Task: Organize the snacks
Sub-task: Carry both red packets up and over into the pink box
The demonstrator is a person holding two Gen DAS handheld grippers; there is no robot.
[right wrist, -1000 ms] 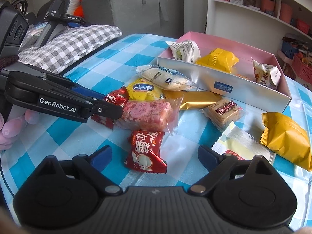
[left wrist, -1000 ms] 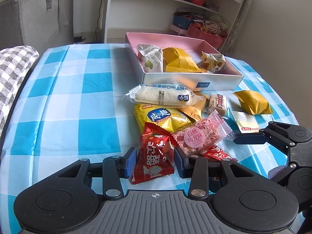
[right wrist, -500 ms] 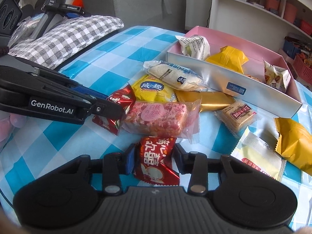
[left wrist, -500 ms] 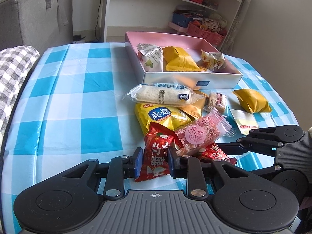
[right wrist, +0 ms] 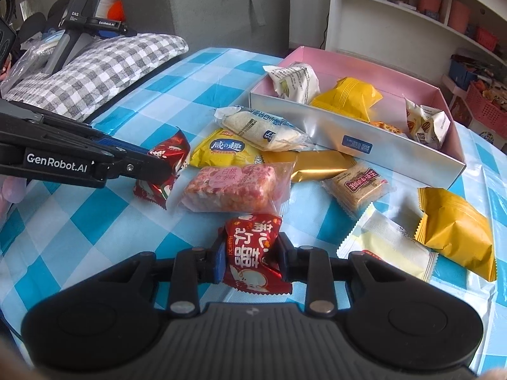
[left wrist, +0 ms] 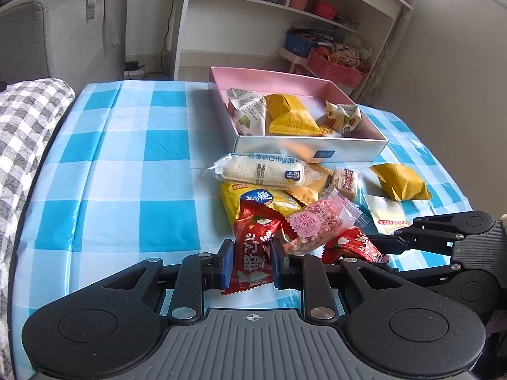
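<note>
**A:** Snacks, how far along are they?

**B:** Partly boxed. Going left to right in the pink box (left wrist: 374, 141) at the worktop's (left wrist: 126, 164) far edge: a white wrapped bun (left wrist: 248, 115), a yellow pouch (left wrist: 290, 115) and small white packets (left wrist: 343, 117). Most are loose on the worktop in front of the box: a long rice cake (left wrist: 263, 172), a yellow crisp bag (left wrist: 259, 199), a pink bar (left wrist: 317, 221), a biscuit (left wrist: 347, 180), a pale sachet (left wrist: 385, 215) and another yellow pouch (left wrist: 401, 182) toward the right edge.

**A:** And the tongs?

**B:** The left tongs (left wrist: 250, 264) lie low at the near edge, closed narrow on a red packet (left wrist: 253, 247), pointing toward the box. The right tongs (right wrist: 252, 258) sit just beside them, likewise low and level, pinching a second red packet (right wrist: 252, 253).

**A:** What's left?

**B:** I'd judge carrying both red packets into the box, then the remaining loose ones.
</note>
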